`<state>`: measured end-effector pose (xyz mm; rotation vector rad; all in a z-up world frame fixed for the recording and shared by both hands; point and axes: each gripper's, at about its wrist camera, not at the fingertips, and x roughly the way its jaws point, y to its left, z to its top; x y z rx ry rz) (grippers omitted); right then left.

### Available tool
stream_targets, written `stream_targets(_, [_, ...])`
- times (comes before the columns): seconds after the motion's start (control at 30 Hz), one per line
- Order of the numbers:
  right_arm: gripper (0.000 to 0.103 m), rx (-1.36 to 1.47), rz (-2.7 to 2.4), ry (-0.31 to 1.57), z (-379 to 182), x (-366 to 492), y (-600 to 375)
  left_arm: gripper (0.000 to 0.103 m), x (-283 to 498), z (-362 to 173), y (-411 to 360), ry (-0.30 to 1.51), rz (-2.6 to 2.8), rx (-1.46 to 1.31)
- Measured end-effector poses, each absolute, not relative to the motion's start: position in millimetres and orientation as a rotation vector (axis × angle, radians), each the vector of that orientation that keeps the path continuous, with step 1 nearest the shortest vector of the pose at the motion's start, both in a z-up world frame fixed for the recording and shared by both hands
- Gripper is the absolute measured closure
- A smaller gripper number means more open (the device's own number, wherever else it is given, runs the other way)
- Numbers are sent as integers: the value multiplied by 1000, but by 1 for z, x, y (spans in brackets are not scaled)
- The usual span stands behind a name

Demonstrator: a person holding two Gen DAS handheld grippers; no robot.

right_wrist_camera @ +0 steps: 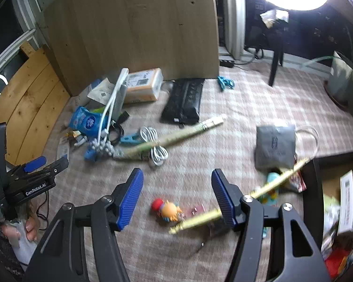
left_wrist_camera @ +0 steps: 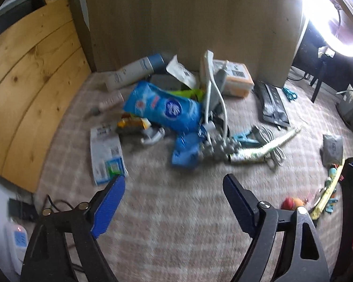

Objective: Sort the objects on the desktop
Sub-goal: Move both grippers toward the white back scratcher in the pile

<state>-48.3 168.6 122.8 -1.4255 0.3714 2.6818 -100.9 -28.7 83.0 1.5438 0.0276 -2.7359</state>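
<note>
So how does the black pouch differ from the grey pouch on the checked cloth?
The black pouch is long, glossy and lies near the wooden panel; the grey pouch is squarer, matte and lies nearer the right gripper. The grey pouch has a clear loop at its side; the black pouch shows none. Both lie flat on the cloth, untouched.

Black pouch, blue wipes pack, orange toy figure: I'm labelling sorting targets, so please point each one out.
black pouch [right_wrist_camera: 183, 103]: right wrist view, middle of its flat top face.
blue wipes pack [left_wrist_camera: 163, 109]: left wrist view, by its round white label.
orange toy figure [right_wrist_camera: 168, 209]: right wrist view, on its orange body.
</note>
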Motion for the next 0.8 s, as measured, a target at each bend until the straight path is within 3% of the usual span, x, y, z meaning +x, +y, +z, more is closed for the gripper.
stream_targets(0.27, [46,-1368,2718,174,155,-91,161,20,-130,103,-33,-16,-2759,1494])
stream_targets(0.5, [53,-1385,2746,229,179,-123,163,25,-134,129,-31,-14,-2798,1476])
stream_targets(0.63, [62,-1479,2757,280,175,-142,152,26,-137,134,-20,-38,-2838,1484])
stream_targets(0.8, [67,-1602,2751,354,159,-173,138,37,-148,120,-8,-37,-2860,1549])
